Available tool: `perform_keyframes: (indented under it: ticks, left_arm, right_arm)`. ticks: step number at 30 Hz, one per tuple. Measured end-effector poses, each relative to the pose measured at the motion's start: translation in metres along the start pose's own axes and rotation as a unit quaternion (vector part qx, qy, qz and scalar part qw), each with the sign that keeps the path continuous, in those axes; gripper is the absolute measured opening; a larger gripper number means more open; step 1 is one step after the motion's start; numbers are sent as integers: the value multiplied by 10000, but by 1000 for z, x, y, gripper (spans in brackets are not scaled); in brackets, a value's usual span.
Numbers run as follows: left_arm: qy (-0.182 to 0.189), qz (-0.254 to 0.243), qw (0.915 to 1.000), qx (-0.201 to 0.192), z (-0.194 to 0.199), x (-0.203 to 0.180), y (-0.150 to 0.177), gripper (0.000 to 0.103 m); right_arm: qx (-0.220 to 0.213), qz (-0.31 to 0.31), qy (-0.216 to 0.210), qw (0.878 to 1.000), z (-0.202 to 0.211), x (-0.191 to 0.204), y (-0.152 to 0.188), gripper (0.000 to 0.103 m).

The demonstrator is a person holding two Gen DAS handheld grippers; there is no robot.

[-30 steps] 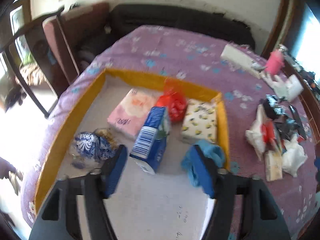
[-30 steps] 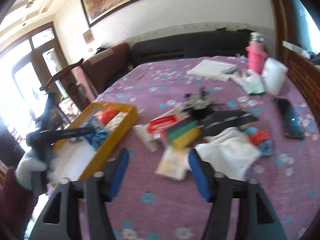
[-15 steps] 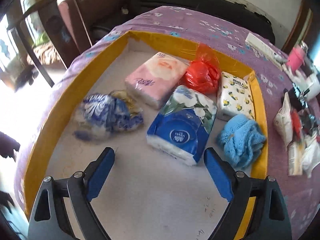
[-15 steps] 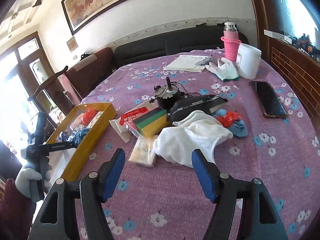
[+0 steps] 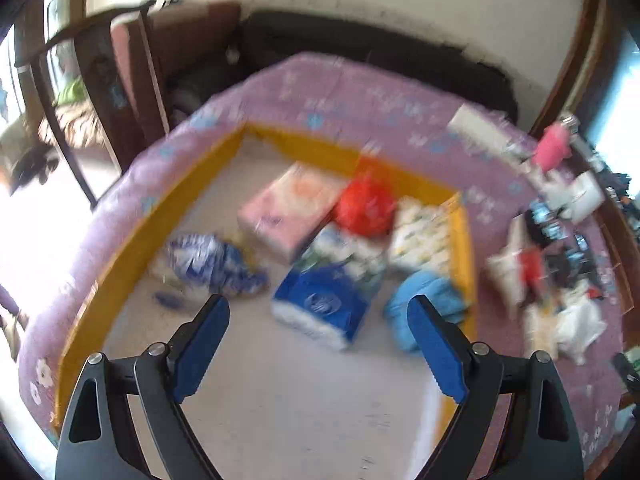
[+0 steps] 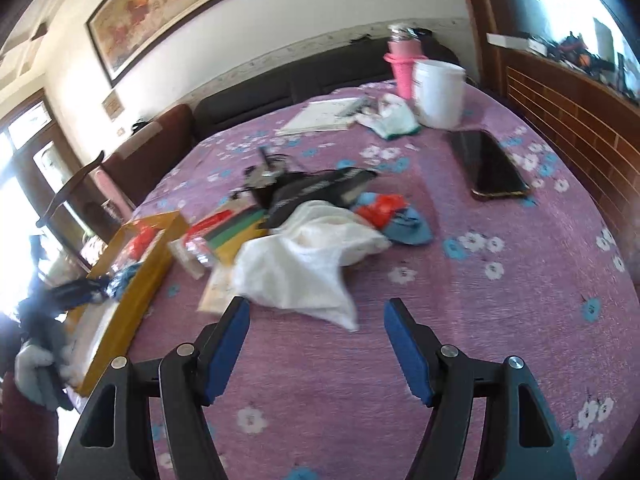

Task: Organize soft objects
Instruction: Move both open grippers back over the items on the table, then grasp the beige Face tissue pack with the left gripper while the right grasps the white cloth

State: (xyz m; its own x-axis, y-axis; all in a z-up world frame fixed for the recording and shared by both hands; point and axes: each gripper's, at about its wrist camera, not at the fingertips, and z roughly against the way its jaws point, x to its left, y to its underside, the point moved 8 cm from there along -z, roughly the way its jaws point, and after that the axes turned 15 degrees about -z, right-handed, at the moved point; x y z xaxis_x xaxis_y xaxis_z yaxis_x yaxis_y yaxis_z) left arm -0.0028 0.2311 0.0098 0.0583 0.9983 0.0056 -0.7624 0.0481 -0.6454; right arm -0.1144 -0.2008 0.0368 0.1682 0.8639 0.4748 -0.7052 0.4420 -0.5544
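Through my left wrist camera, which is blurred, I see the yellow tray (image 5: pixel 132 240) sitting on the purple flowered tabletop (image 5: pixel 352 92). Reading across it from the left, there is a crumpled blue-and-white bag (image 5: pixel 212 260), then a pink tissue pack (image 5: pixel 288 208), a blue tissue pack (image 5: pixel 324 300) lying flat in front of it, a red plastic bag (image 5: pixel 364 208) behind that, a yellow-patterned tissue pack (image 5: pixel 424 236) against the tray's right wall, and a light blue cloth (image 5: pixel 424 300) in the near right corner. My left gripper (image 5: pixel 318 344) hangs above the tray's pale floor with its jaws spread wide; they have just been opening, and nothing sits between the pads. The blue tissue pack lies just beyond the fingertips, untouched. To the right of the tray, a loose pile of wrappers and cloths (image 5: pixel 556 280) is spread on the tabletop. Through my right wrist camera, the tray (image 6: pixel 136 292) shows at the far left, with the left gripper over it in a gloved hand (image 6: pixel 34 364). My right gripper (image 6: pixel 318 344) is partly open and empty, hovering low over the tabletop. Just beyond its fingertips lies a white cloth (image 6: pixel 308 264), close but not touched. Behind the cloth are a stack of coloured sponges (image 6: pixel 236 232) and a black pouch (image 6: pixel 320 192), and farther right a phone (image 6: pixel 492 164) lies flat.
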Motion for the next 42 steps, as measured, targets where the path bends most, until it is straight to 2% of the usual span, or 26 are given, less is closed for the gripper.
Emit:
perform_keyframes:
  ticks: [3, 7, 10, 12, 16, 21, 23, 24, 25, 27, 32, 35, 36, 37, 38, 39, 40, 42]
  left_arm:
    - [281, -382, 9986, -254, 24, -37, -11, 90]
    - [737, -1006, 9920, -177, 30, -104, -7, 90]
    - [1118, -1441, 9832, 24, 18, -157, 5, 90]
    - [1173, -1698, 9783, 189, 3, -188, 16, 90]
    - [1178, -1895, 9742, 326, -22, -216, 17, 90]
    - [1027, -1929, 9748, 456, -39, -221, 17, 90]
    - [1019, -1877, 9757, 481, -42, -219, 17, 90]
    - [1031, -1851, 9760, 497, -45, -219, 17, 90]
    - [1037, -1840, 9761, 504, -48, -220, 15, 90]
    - [1041, -1869, 9756, 497, -52, -224, 13, 90]
    - [1011, -2030, 9723, 572, -69, -242, 9, 90]
    - [862, -2092, 9719, 645, -80, -248, 11, 87]
    - [771, -2176, 9713, 574, -78, -249, 11, 81]
    - [749, -2201, 9713, 508, -76, -249, 10, 56]
    - [857, -2194, 9707, 473, -71, -250, 9, 46]
    - [964, -2098, 9717, 490, -67, -248, 9, 45]
    - [1012, -2033, 9728, 452, -64, -246, 9, 44]
    - [1009, -1971, 9747, 302, -50, -239, 8, 44]
  right_arm:
    - [76, -149, -4, 9999, -8, -10, -5, 74]
    - [81, -192, 16, 9998, -19, -10, -12, 74]
    - [105, -241, 70, 9996, -27, -11, -22, 74]
    - [205, -297, 23, 9993, -34, -9, -27, 74]
    - [675, -573, -358, 9954, -57, 4, -33, 74]
    - [1071, -390, -122, 9934, -90, 17, -18, 74]
    - [1143, -219, 40, 9932, -96, 17, -9, 44]
    - [1157, -170, 108, 9931, -96, 15, -6, 25]
    - [1218, -254, -1, 9922, -92, 11, -3, 19]
    - [1192, -297, 4, 9924, -83, 1, -3, 13]
    - [1159, -465, 122, 9921, -51, -40, 1, 13]
    - [1066, -425, 251, 9931, -37, -59, 0, 16]
    - [1024, -412, 244, 9936, -33, -63, -1, 27]
    - [950, -397, 248, 9944, -29, -66, -2, 36]
    - [836, -375, 277, 9954, -24, -68, -5, 57]
    - [743, -357, 279, 9962, -21, -67, -8, 74]
    - [600, -318, 242, 9974, -17, -64, -11, 78]
    - [477, -187, 236, 9984, -15, -56, -16, 78]
